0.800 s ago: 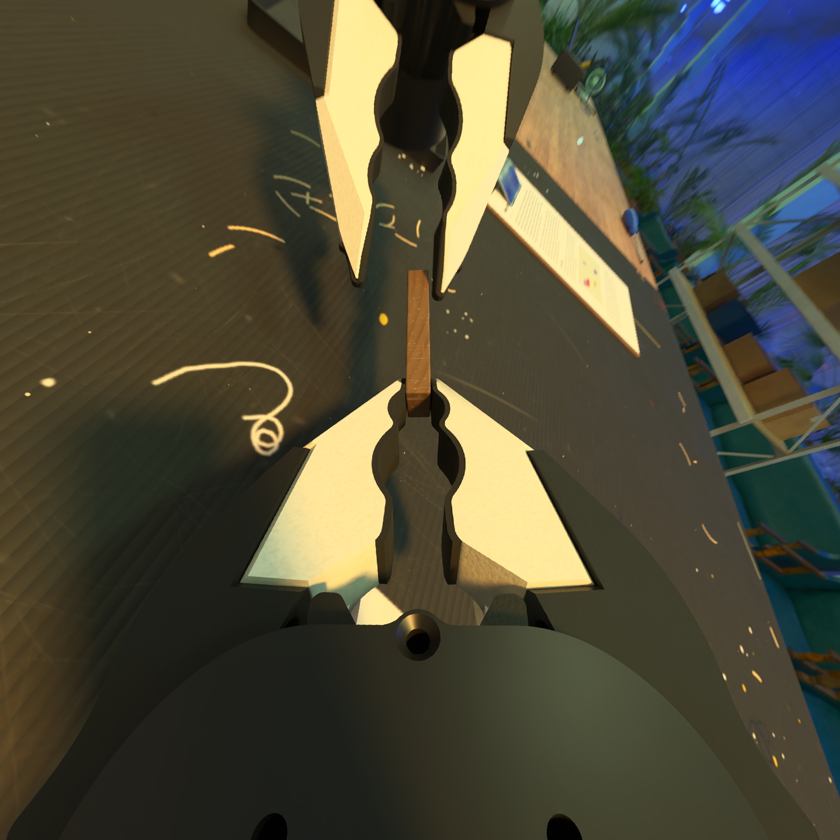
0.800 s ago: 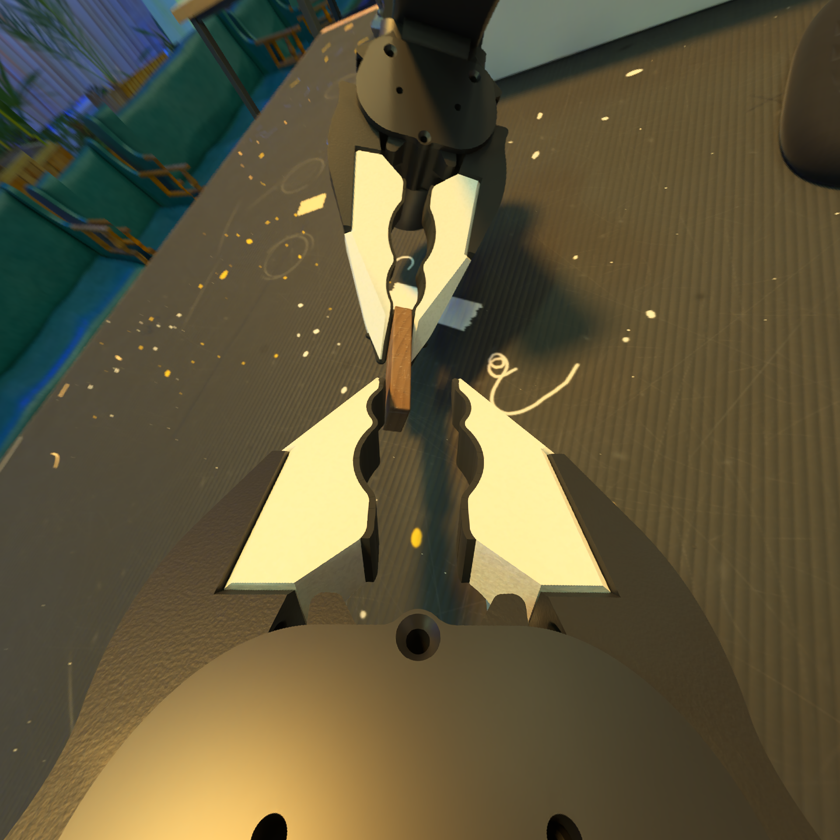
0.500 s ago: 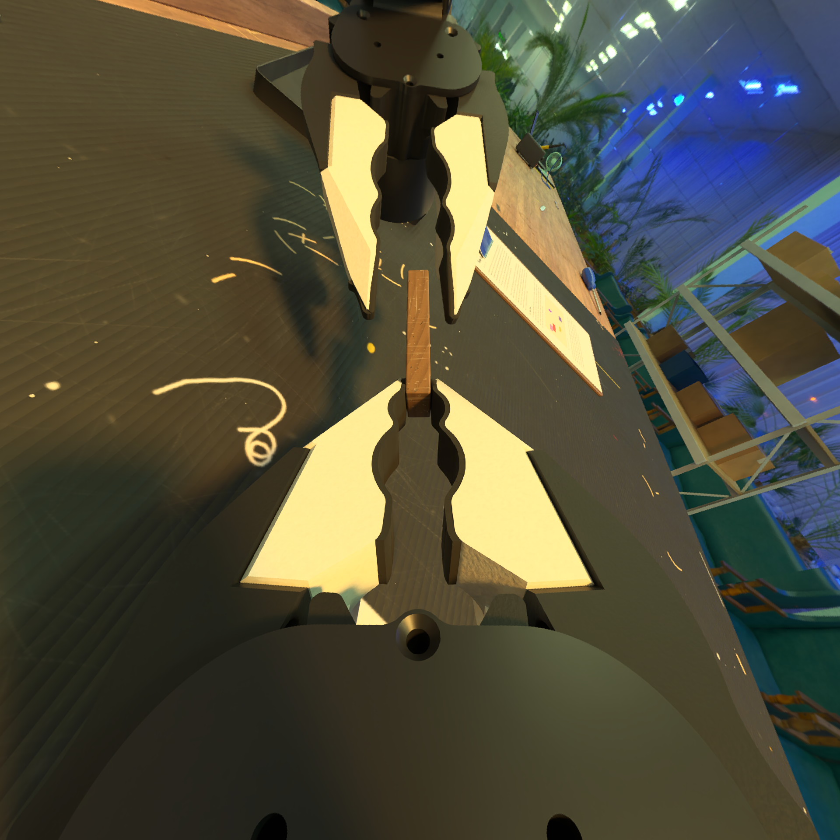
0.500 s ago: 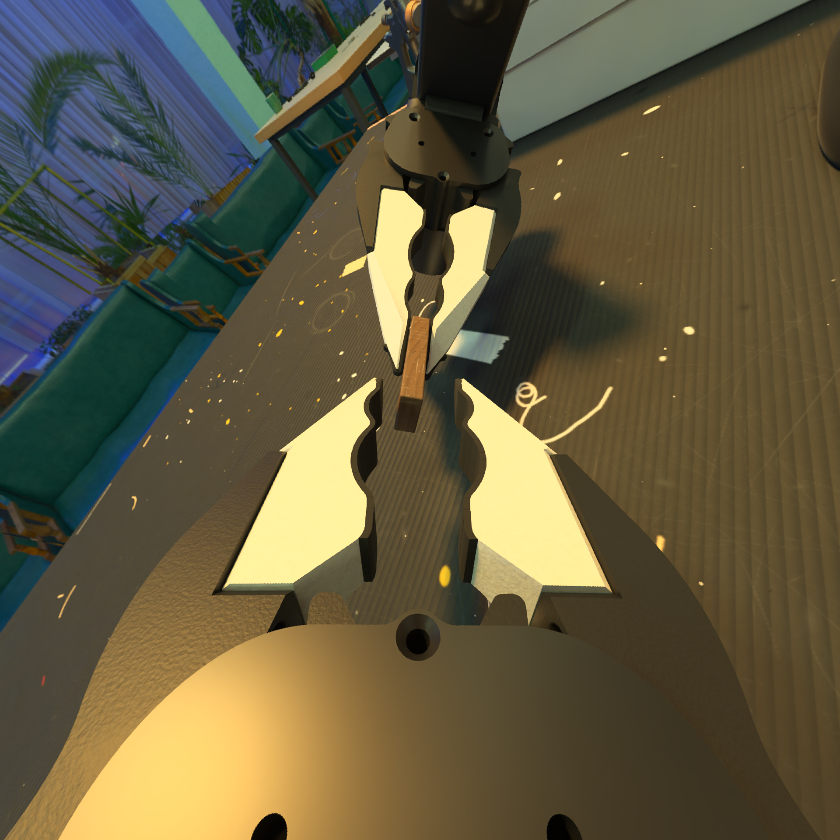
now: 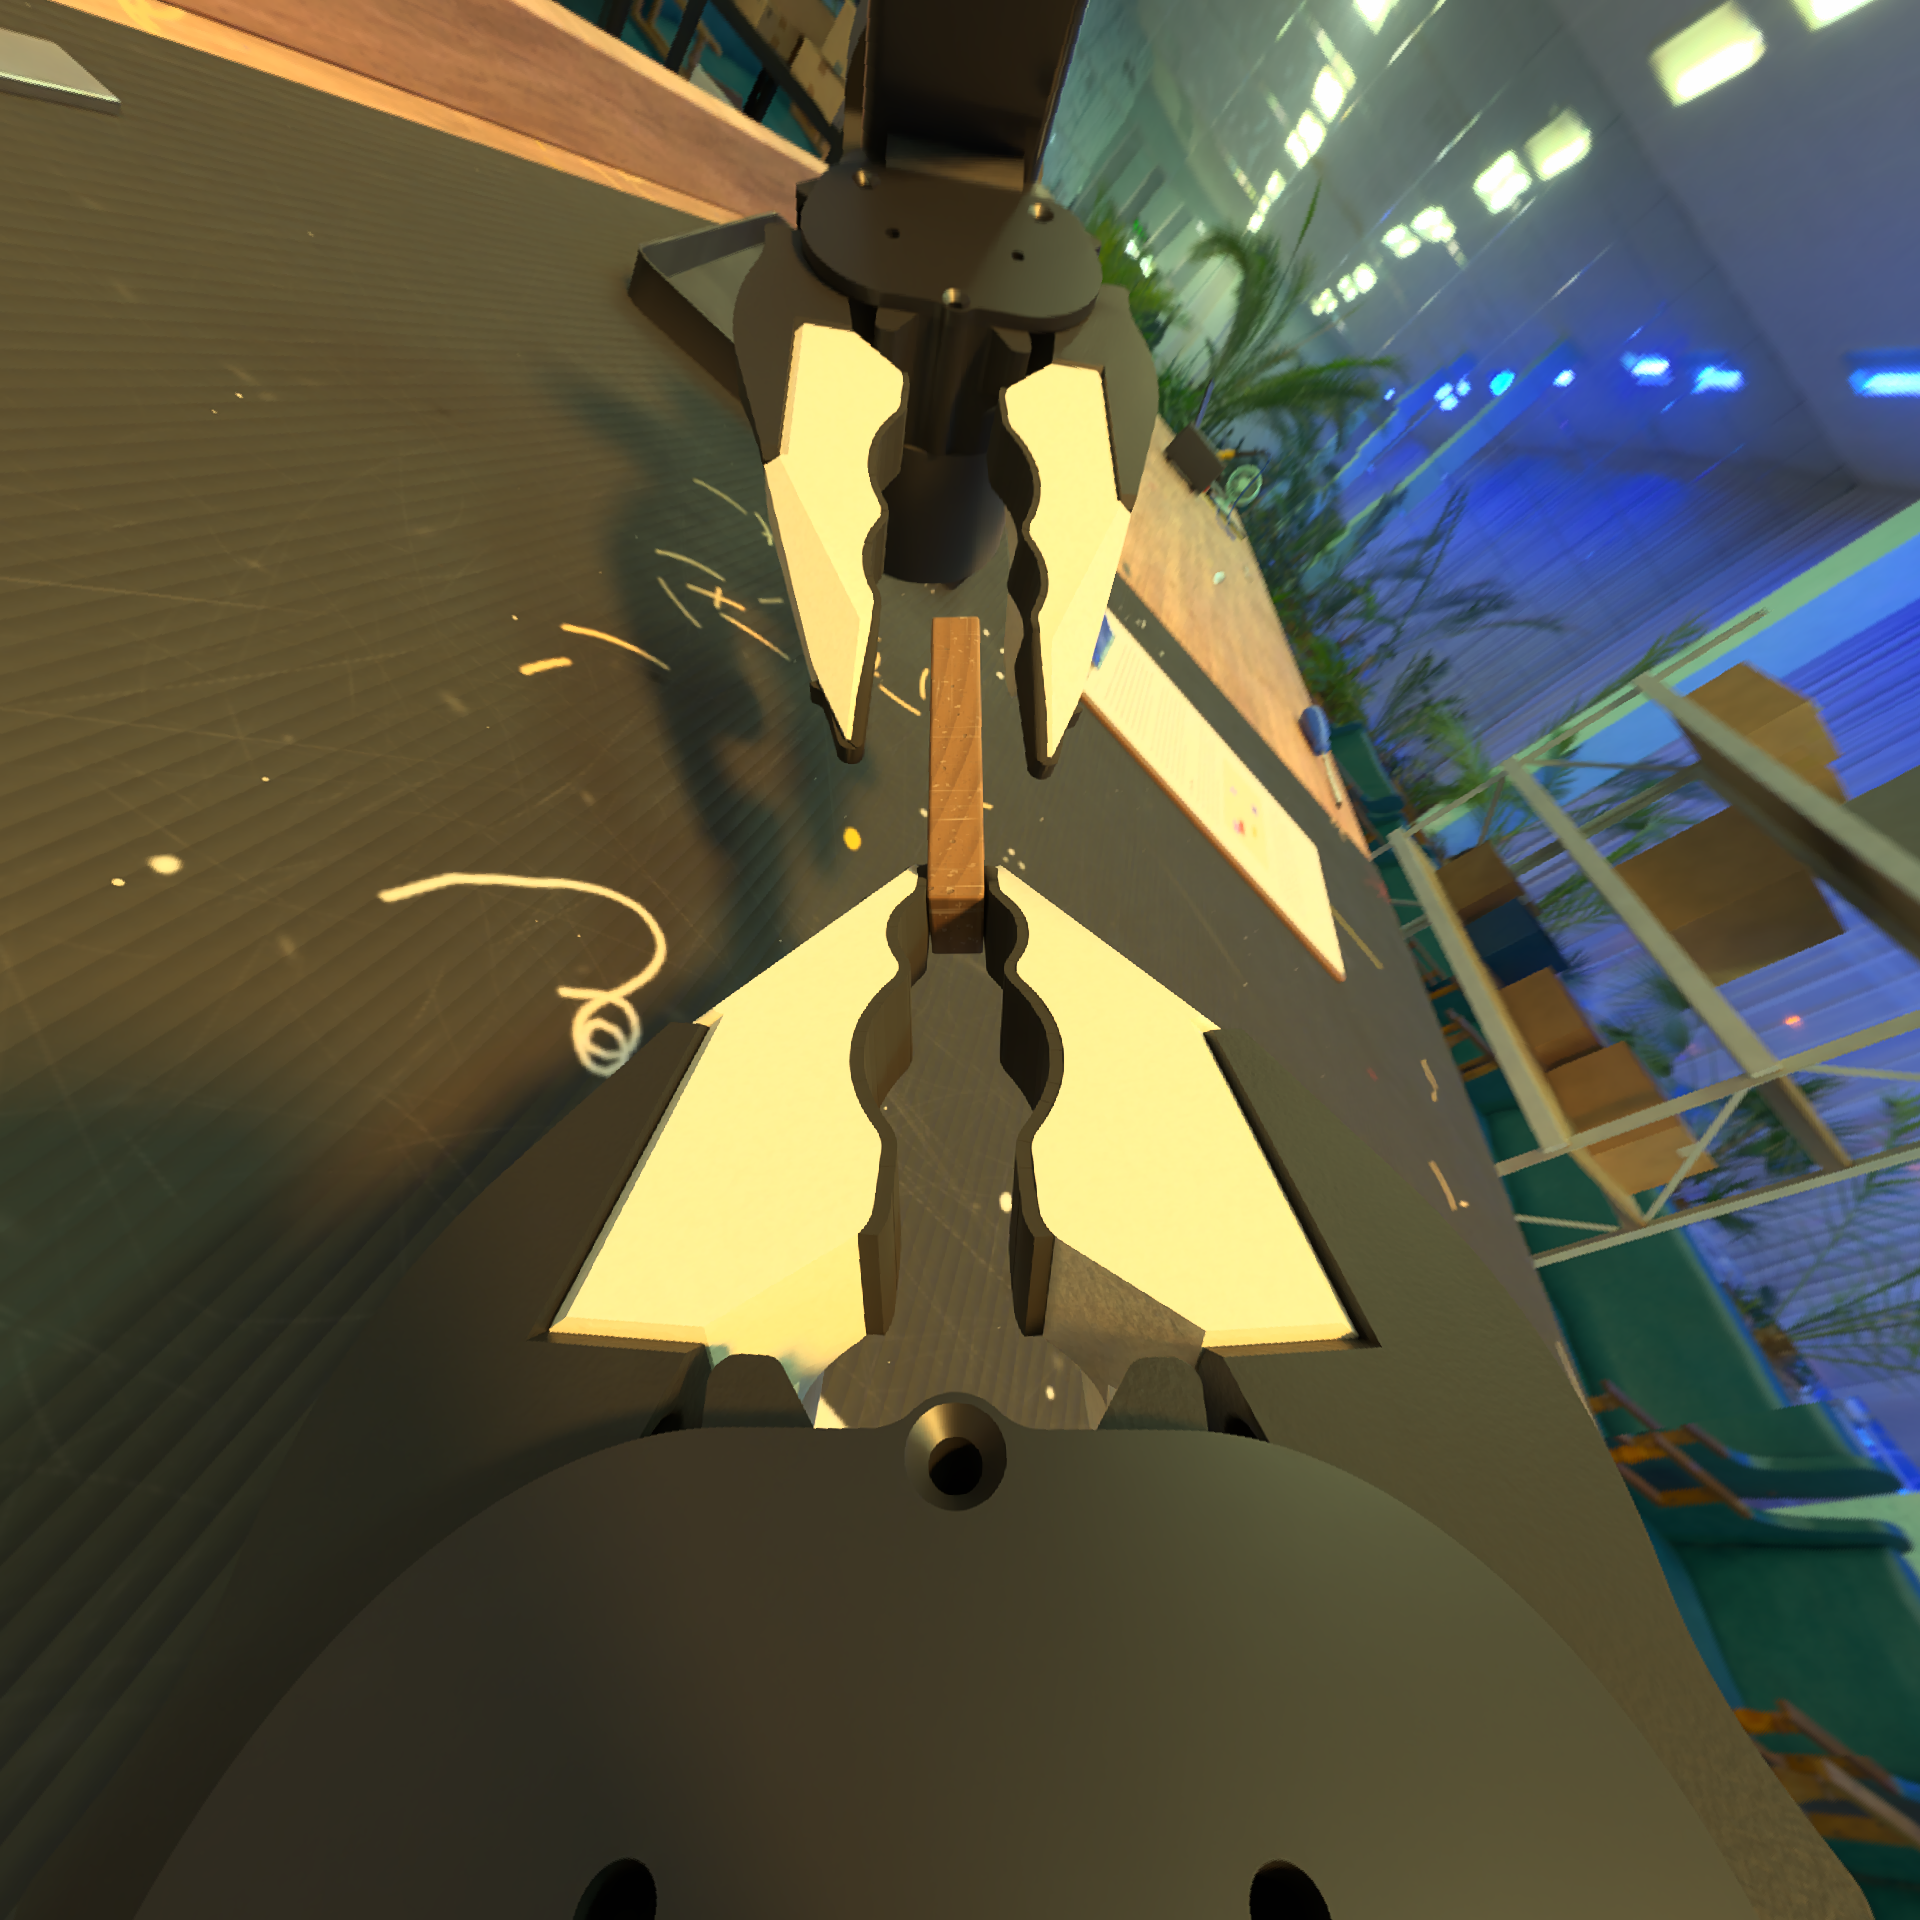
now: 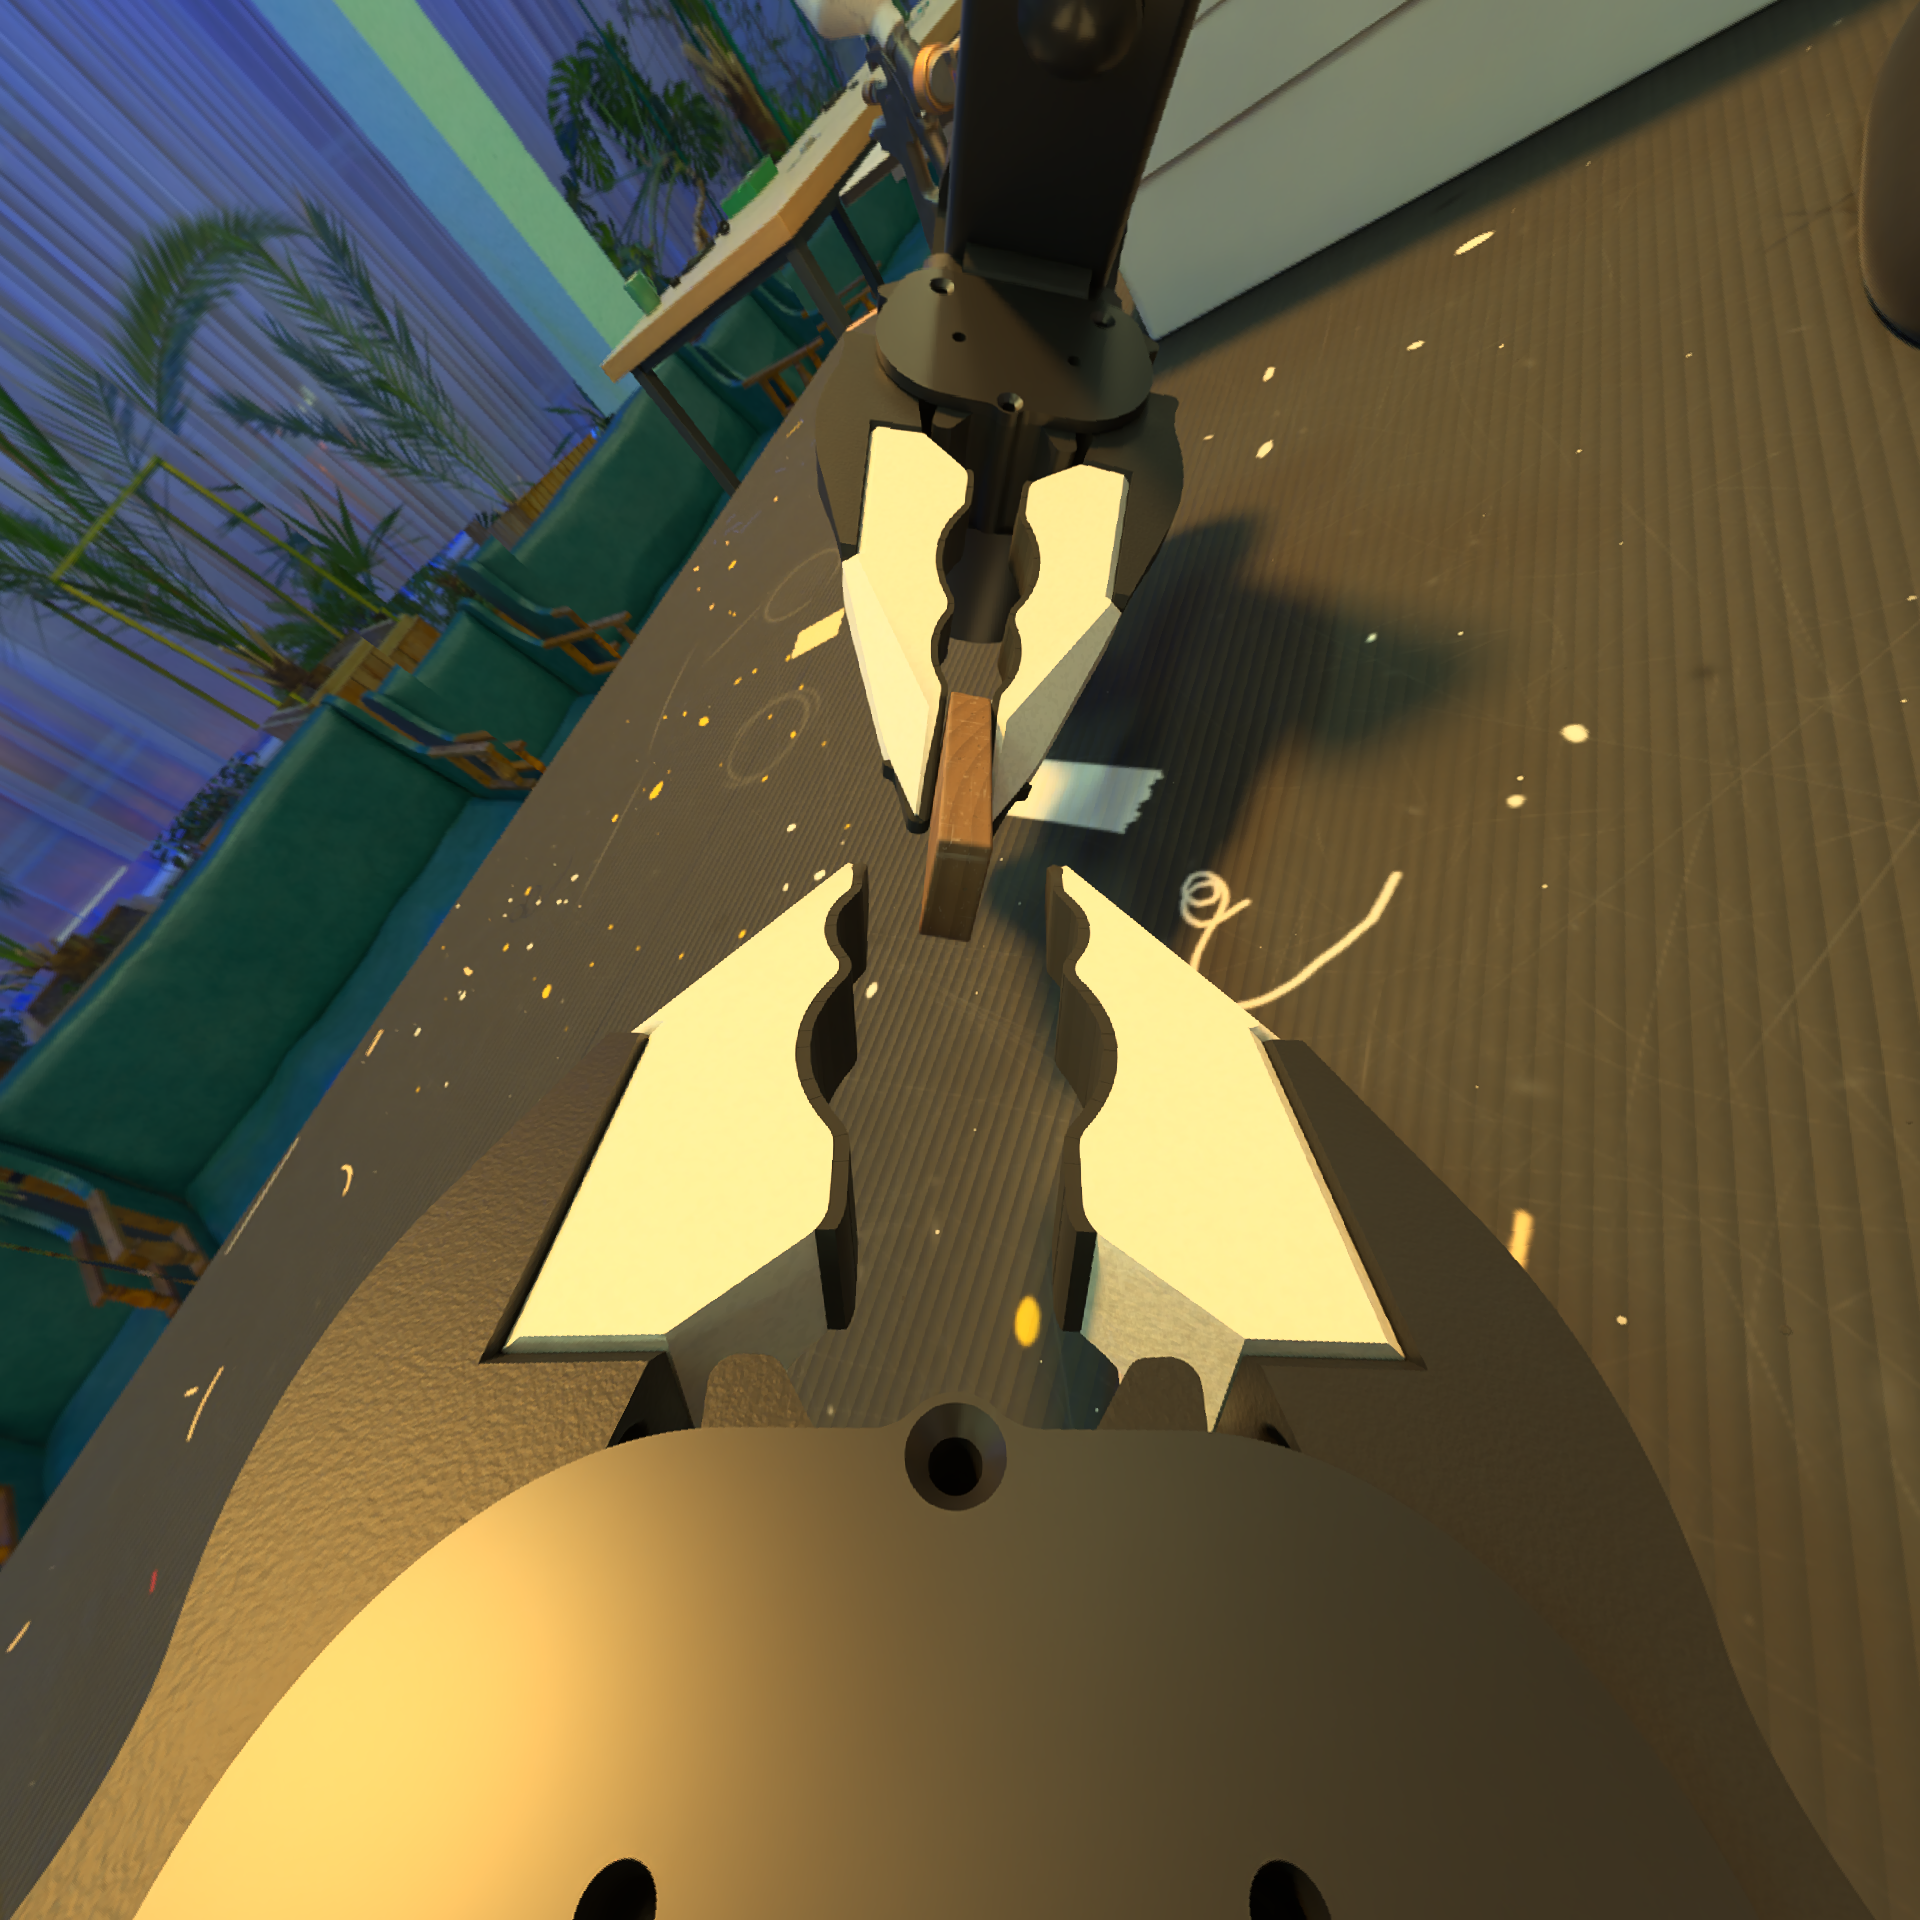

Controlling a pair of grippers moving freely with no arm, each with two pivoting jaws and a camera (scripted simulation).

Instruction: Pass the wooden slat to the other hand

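Note:
The wooden slat (image 5: pixel 956 748) is a short brown strip. My left gripper (image 5: pixel 956 883) is shut on one end of it, above a dark table mat (image 5: pixel 312 520). The slat points straight ahead, and its far end lies between the spread fingers of my right gripper (image 5: pixel 943 761), touching neither. In the right wrist view my right gripper (image 6: pixel 954 875) is open. The slat (image 6: pixel 966 758) comes toward it from the left gripper (image 6: pixel 963 819), and its free end sits centred between my right fingertips.
On the mat lie a white tape strip (image 6: pixel 1096 798), a chalk squiggle (image 5: pixel 582 935) and a paper sheet (image 5: pixel 1216 790). A dark tray (image 5: pixel 696 291) stands behind the right gripper. A wooden board (image 5: pixel 499 83) borders the mat. Green benches (image 6: pixel 312 883) run past the table's edge.
Both views have tilted up and show more of the room. The slat's free end, which was by the right gripper's left finger, is now centred between its fingers. The left stays shut and the right open.

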